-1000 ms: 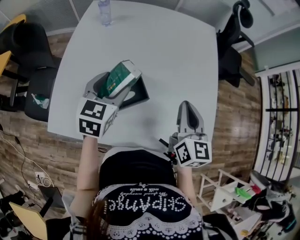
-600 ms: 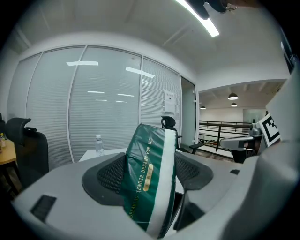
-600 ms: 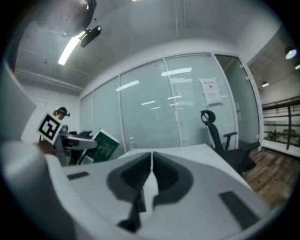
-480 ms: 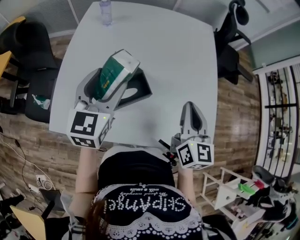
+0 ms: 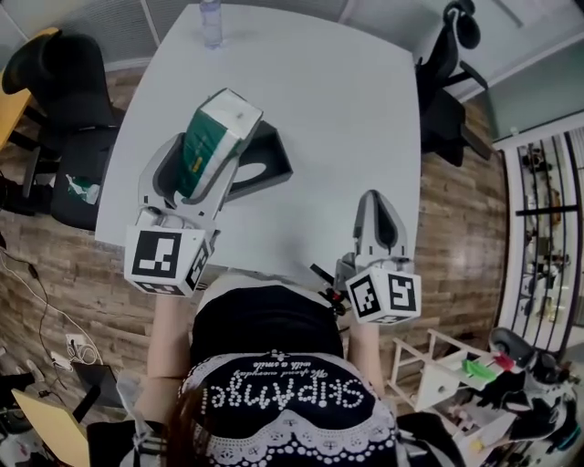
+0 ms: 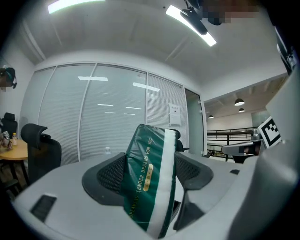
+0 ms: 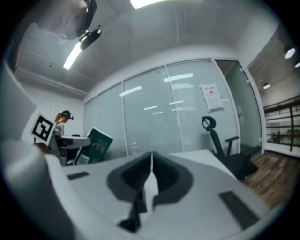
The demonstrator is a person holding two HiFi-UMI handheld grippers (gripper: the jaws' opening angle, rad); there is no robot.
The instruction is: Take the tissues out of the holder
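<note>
In the head view, the left gripper (image 5: 206, 162) pinched one green-and-white tissue pack (image 5: 219, 128), held tilted over the left edge of the single black holder (image 5: 266, 160) on the white table (image 5: 347, 109) and apparently out of it. The right gripper (image 5: 377, 215) hung near the table's near edge, well apart. One bottle (image 5: 211, 20) stood at the far edge.

In the left gripper view, both pads pressed the pack's (image 6: 149, 180) soft sides. Such a wrapper could give, so the slanted pack might slip and drop back onto the holder.

In the right gripper view, the right gripper's (image 7: 151, 174) jaws were pressed together with nothing between them. The pack (image 7: 99, 144) showed far left.
</note>
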